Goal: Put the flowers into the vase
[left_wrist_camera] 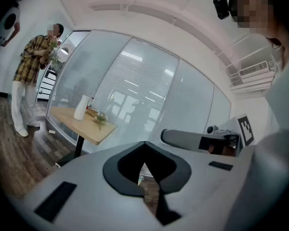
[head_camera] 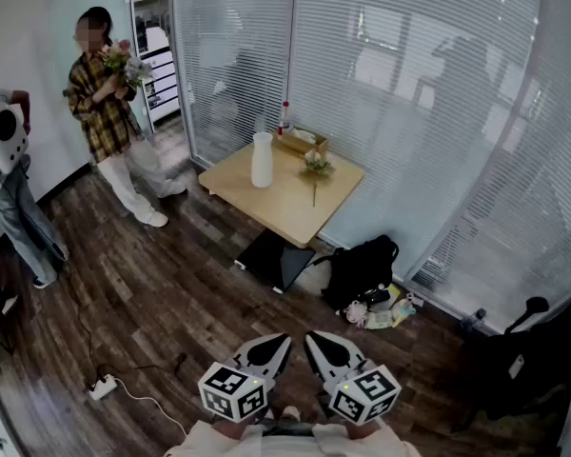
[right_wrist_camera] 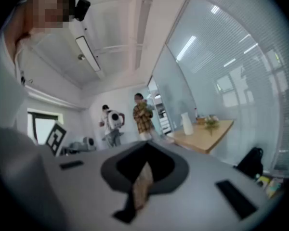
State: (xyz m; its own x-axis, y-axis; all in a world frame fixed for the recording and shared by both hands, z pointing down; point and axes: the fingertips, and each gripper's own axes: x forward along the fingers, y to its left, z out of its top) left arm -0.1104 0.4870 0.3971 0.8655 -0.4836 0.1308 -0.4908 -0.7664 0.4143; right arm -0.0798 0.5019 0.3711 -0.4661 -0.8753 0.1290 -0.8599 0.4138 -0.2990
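White vase (head_camera: 262,160) stands upright on the far table (head_camera: 281,215), flowers (head_camera: 315,166) lying to its right; near, left gripper (head_camera: 282,340) and right gripper (head_camera: 310,337) show jaws pressed together, empty.

My left gripper (head_camera: 278,344) and right gripper (head_camera: 315,342) are looking like matt grey plastic. Upper middle of the frame, a smooth white vase (head_camera: 262,160) is sitting on a pale matt wood table (head_camera: 290,212); the floor (head_camera: 152,284) is showing dark grained wood.

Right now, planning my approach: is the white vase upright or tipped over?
Upright: the vase stands on its base on the wooden table, opening upward.
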